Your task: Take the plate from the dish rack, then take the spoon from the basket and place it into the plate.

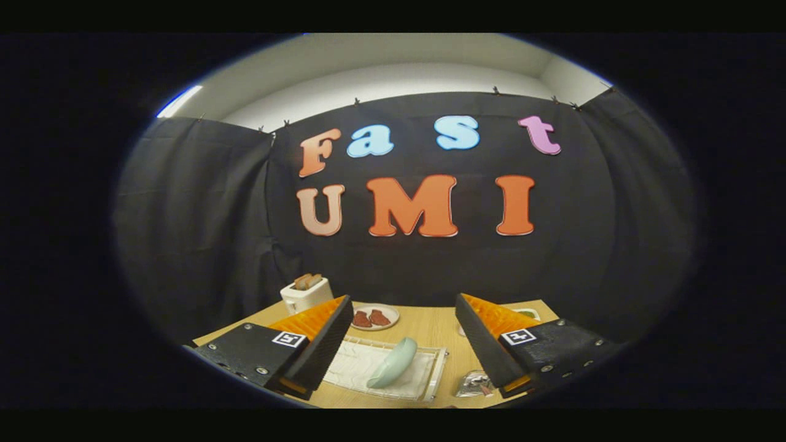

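1. Fingers (pixel 403 334) are hanging wide open with nothing in them, high over the table (pixel 430 328).
2. Plate (pixel 393 363) is standing on edge in the dish rack (pixel 430 380), down between and just ahead of the fingers, long axis running away from them.
3. Basket and spoon are hard to pick out; something crinkly (pixel 474 383) is sitting by the right finger.
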The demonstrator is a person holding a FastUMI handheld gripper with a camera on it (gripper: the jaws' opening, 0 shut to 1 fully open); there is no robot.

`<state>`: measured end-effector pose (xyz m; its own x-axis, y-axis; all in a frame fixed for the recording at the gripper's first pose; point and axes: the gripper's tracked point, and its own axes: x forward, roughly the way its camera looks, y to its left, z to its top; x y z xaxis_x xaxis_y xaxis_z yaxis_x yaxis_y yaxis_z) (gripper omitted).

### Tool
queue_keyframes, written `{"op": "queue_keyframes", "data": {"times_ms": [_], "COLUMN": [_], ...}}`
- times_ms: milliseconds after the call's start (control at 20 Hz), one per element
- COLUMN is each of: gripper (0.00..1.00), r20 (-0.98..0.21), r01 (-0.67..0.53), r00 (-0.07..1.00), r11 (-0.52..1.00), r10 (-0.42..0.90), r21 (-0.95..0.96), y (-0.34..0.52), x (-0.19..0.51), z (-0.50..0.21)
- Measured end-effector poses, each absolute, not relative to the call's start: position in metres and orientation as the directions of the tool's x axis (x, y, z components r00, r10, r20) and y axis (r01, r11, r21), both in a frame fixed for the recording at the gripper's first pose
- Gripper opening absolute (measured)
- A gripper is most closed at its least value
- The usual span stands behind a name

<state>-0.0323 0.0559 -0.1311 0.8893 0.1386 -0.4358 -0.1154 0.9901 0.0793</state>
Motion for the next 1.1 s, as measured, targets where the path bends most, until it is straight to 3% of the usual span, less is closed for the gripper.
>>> {"op": "queue_keyframes", "data": {"times_ms": [550, 1100], "gripper": [0.98, 0.86], "r20": [-0.769, -0.933], "r01": [-0.026, 0.02], "r00": [0.627, 0.34], "r11": [0.99, 0.992], "r10": [0.125, 0.114], "r21": [0.139, 0.128], "y": [0.07, 0.073], "x": [-0.035, -0.037], "z": [-0.245, -0.317]}}
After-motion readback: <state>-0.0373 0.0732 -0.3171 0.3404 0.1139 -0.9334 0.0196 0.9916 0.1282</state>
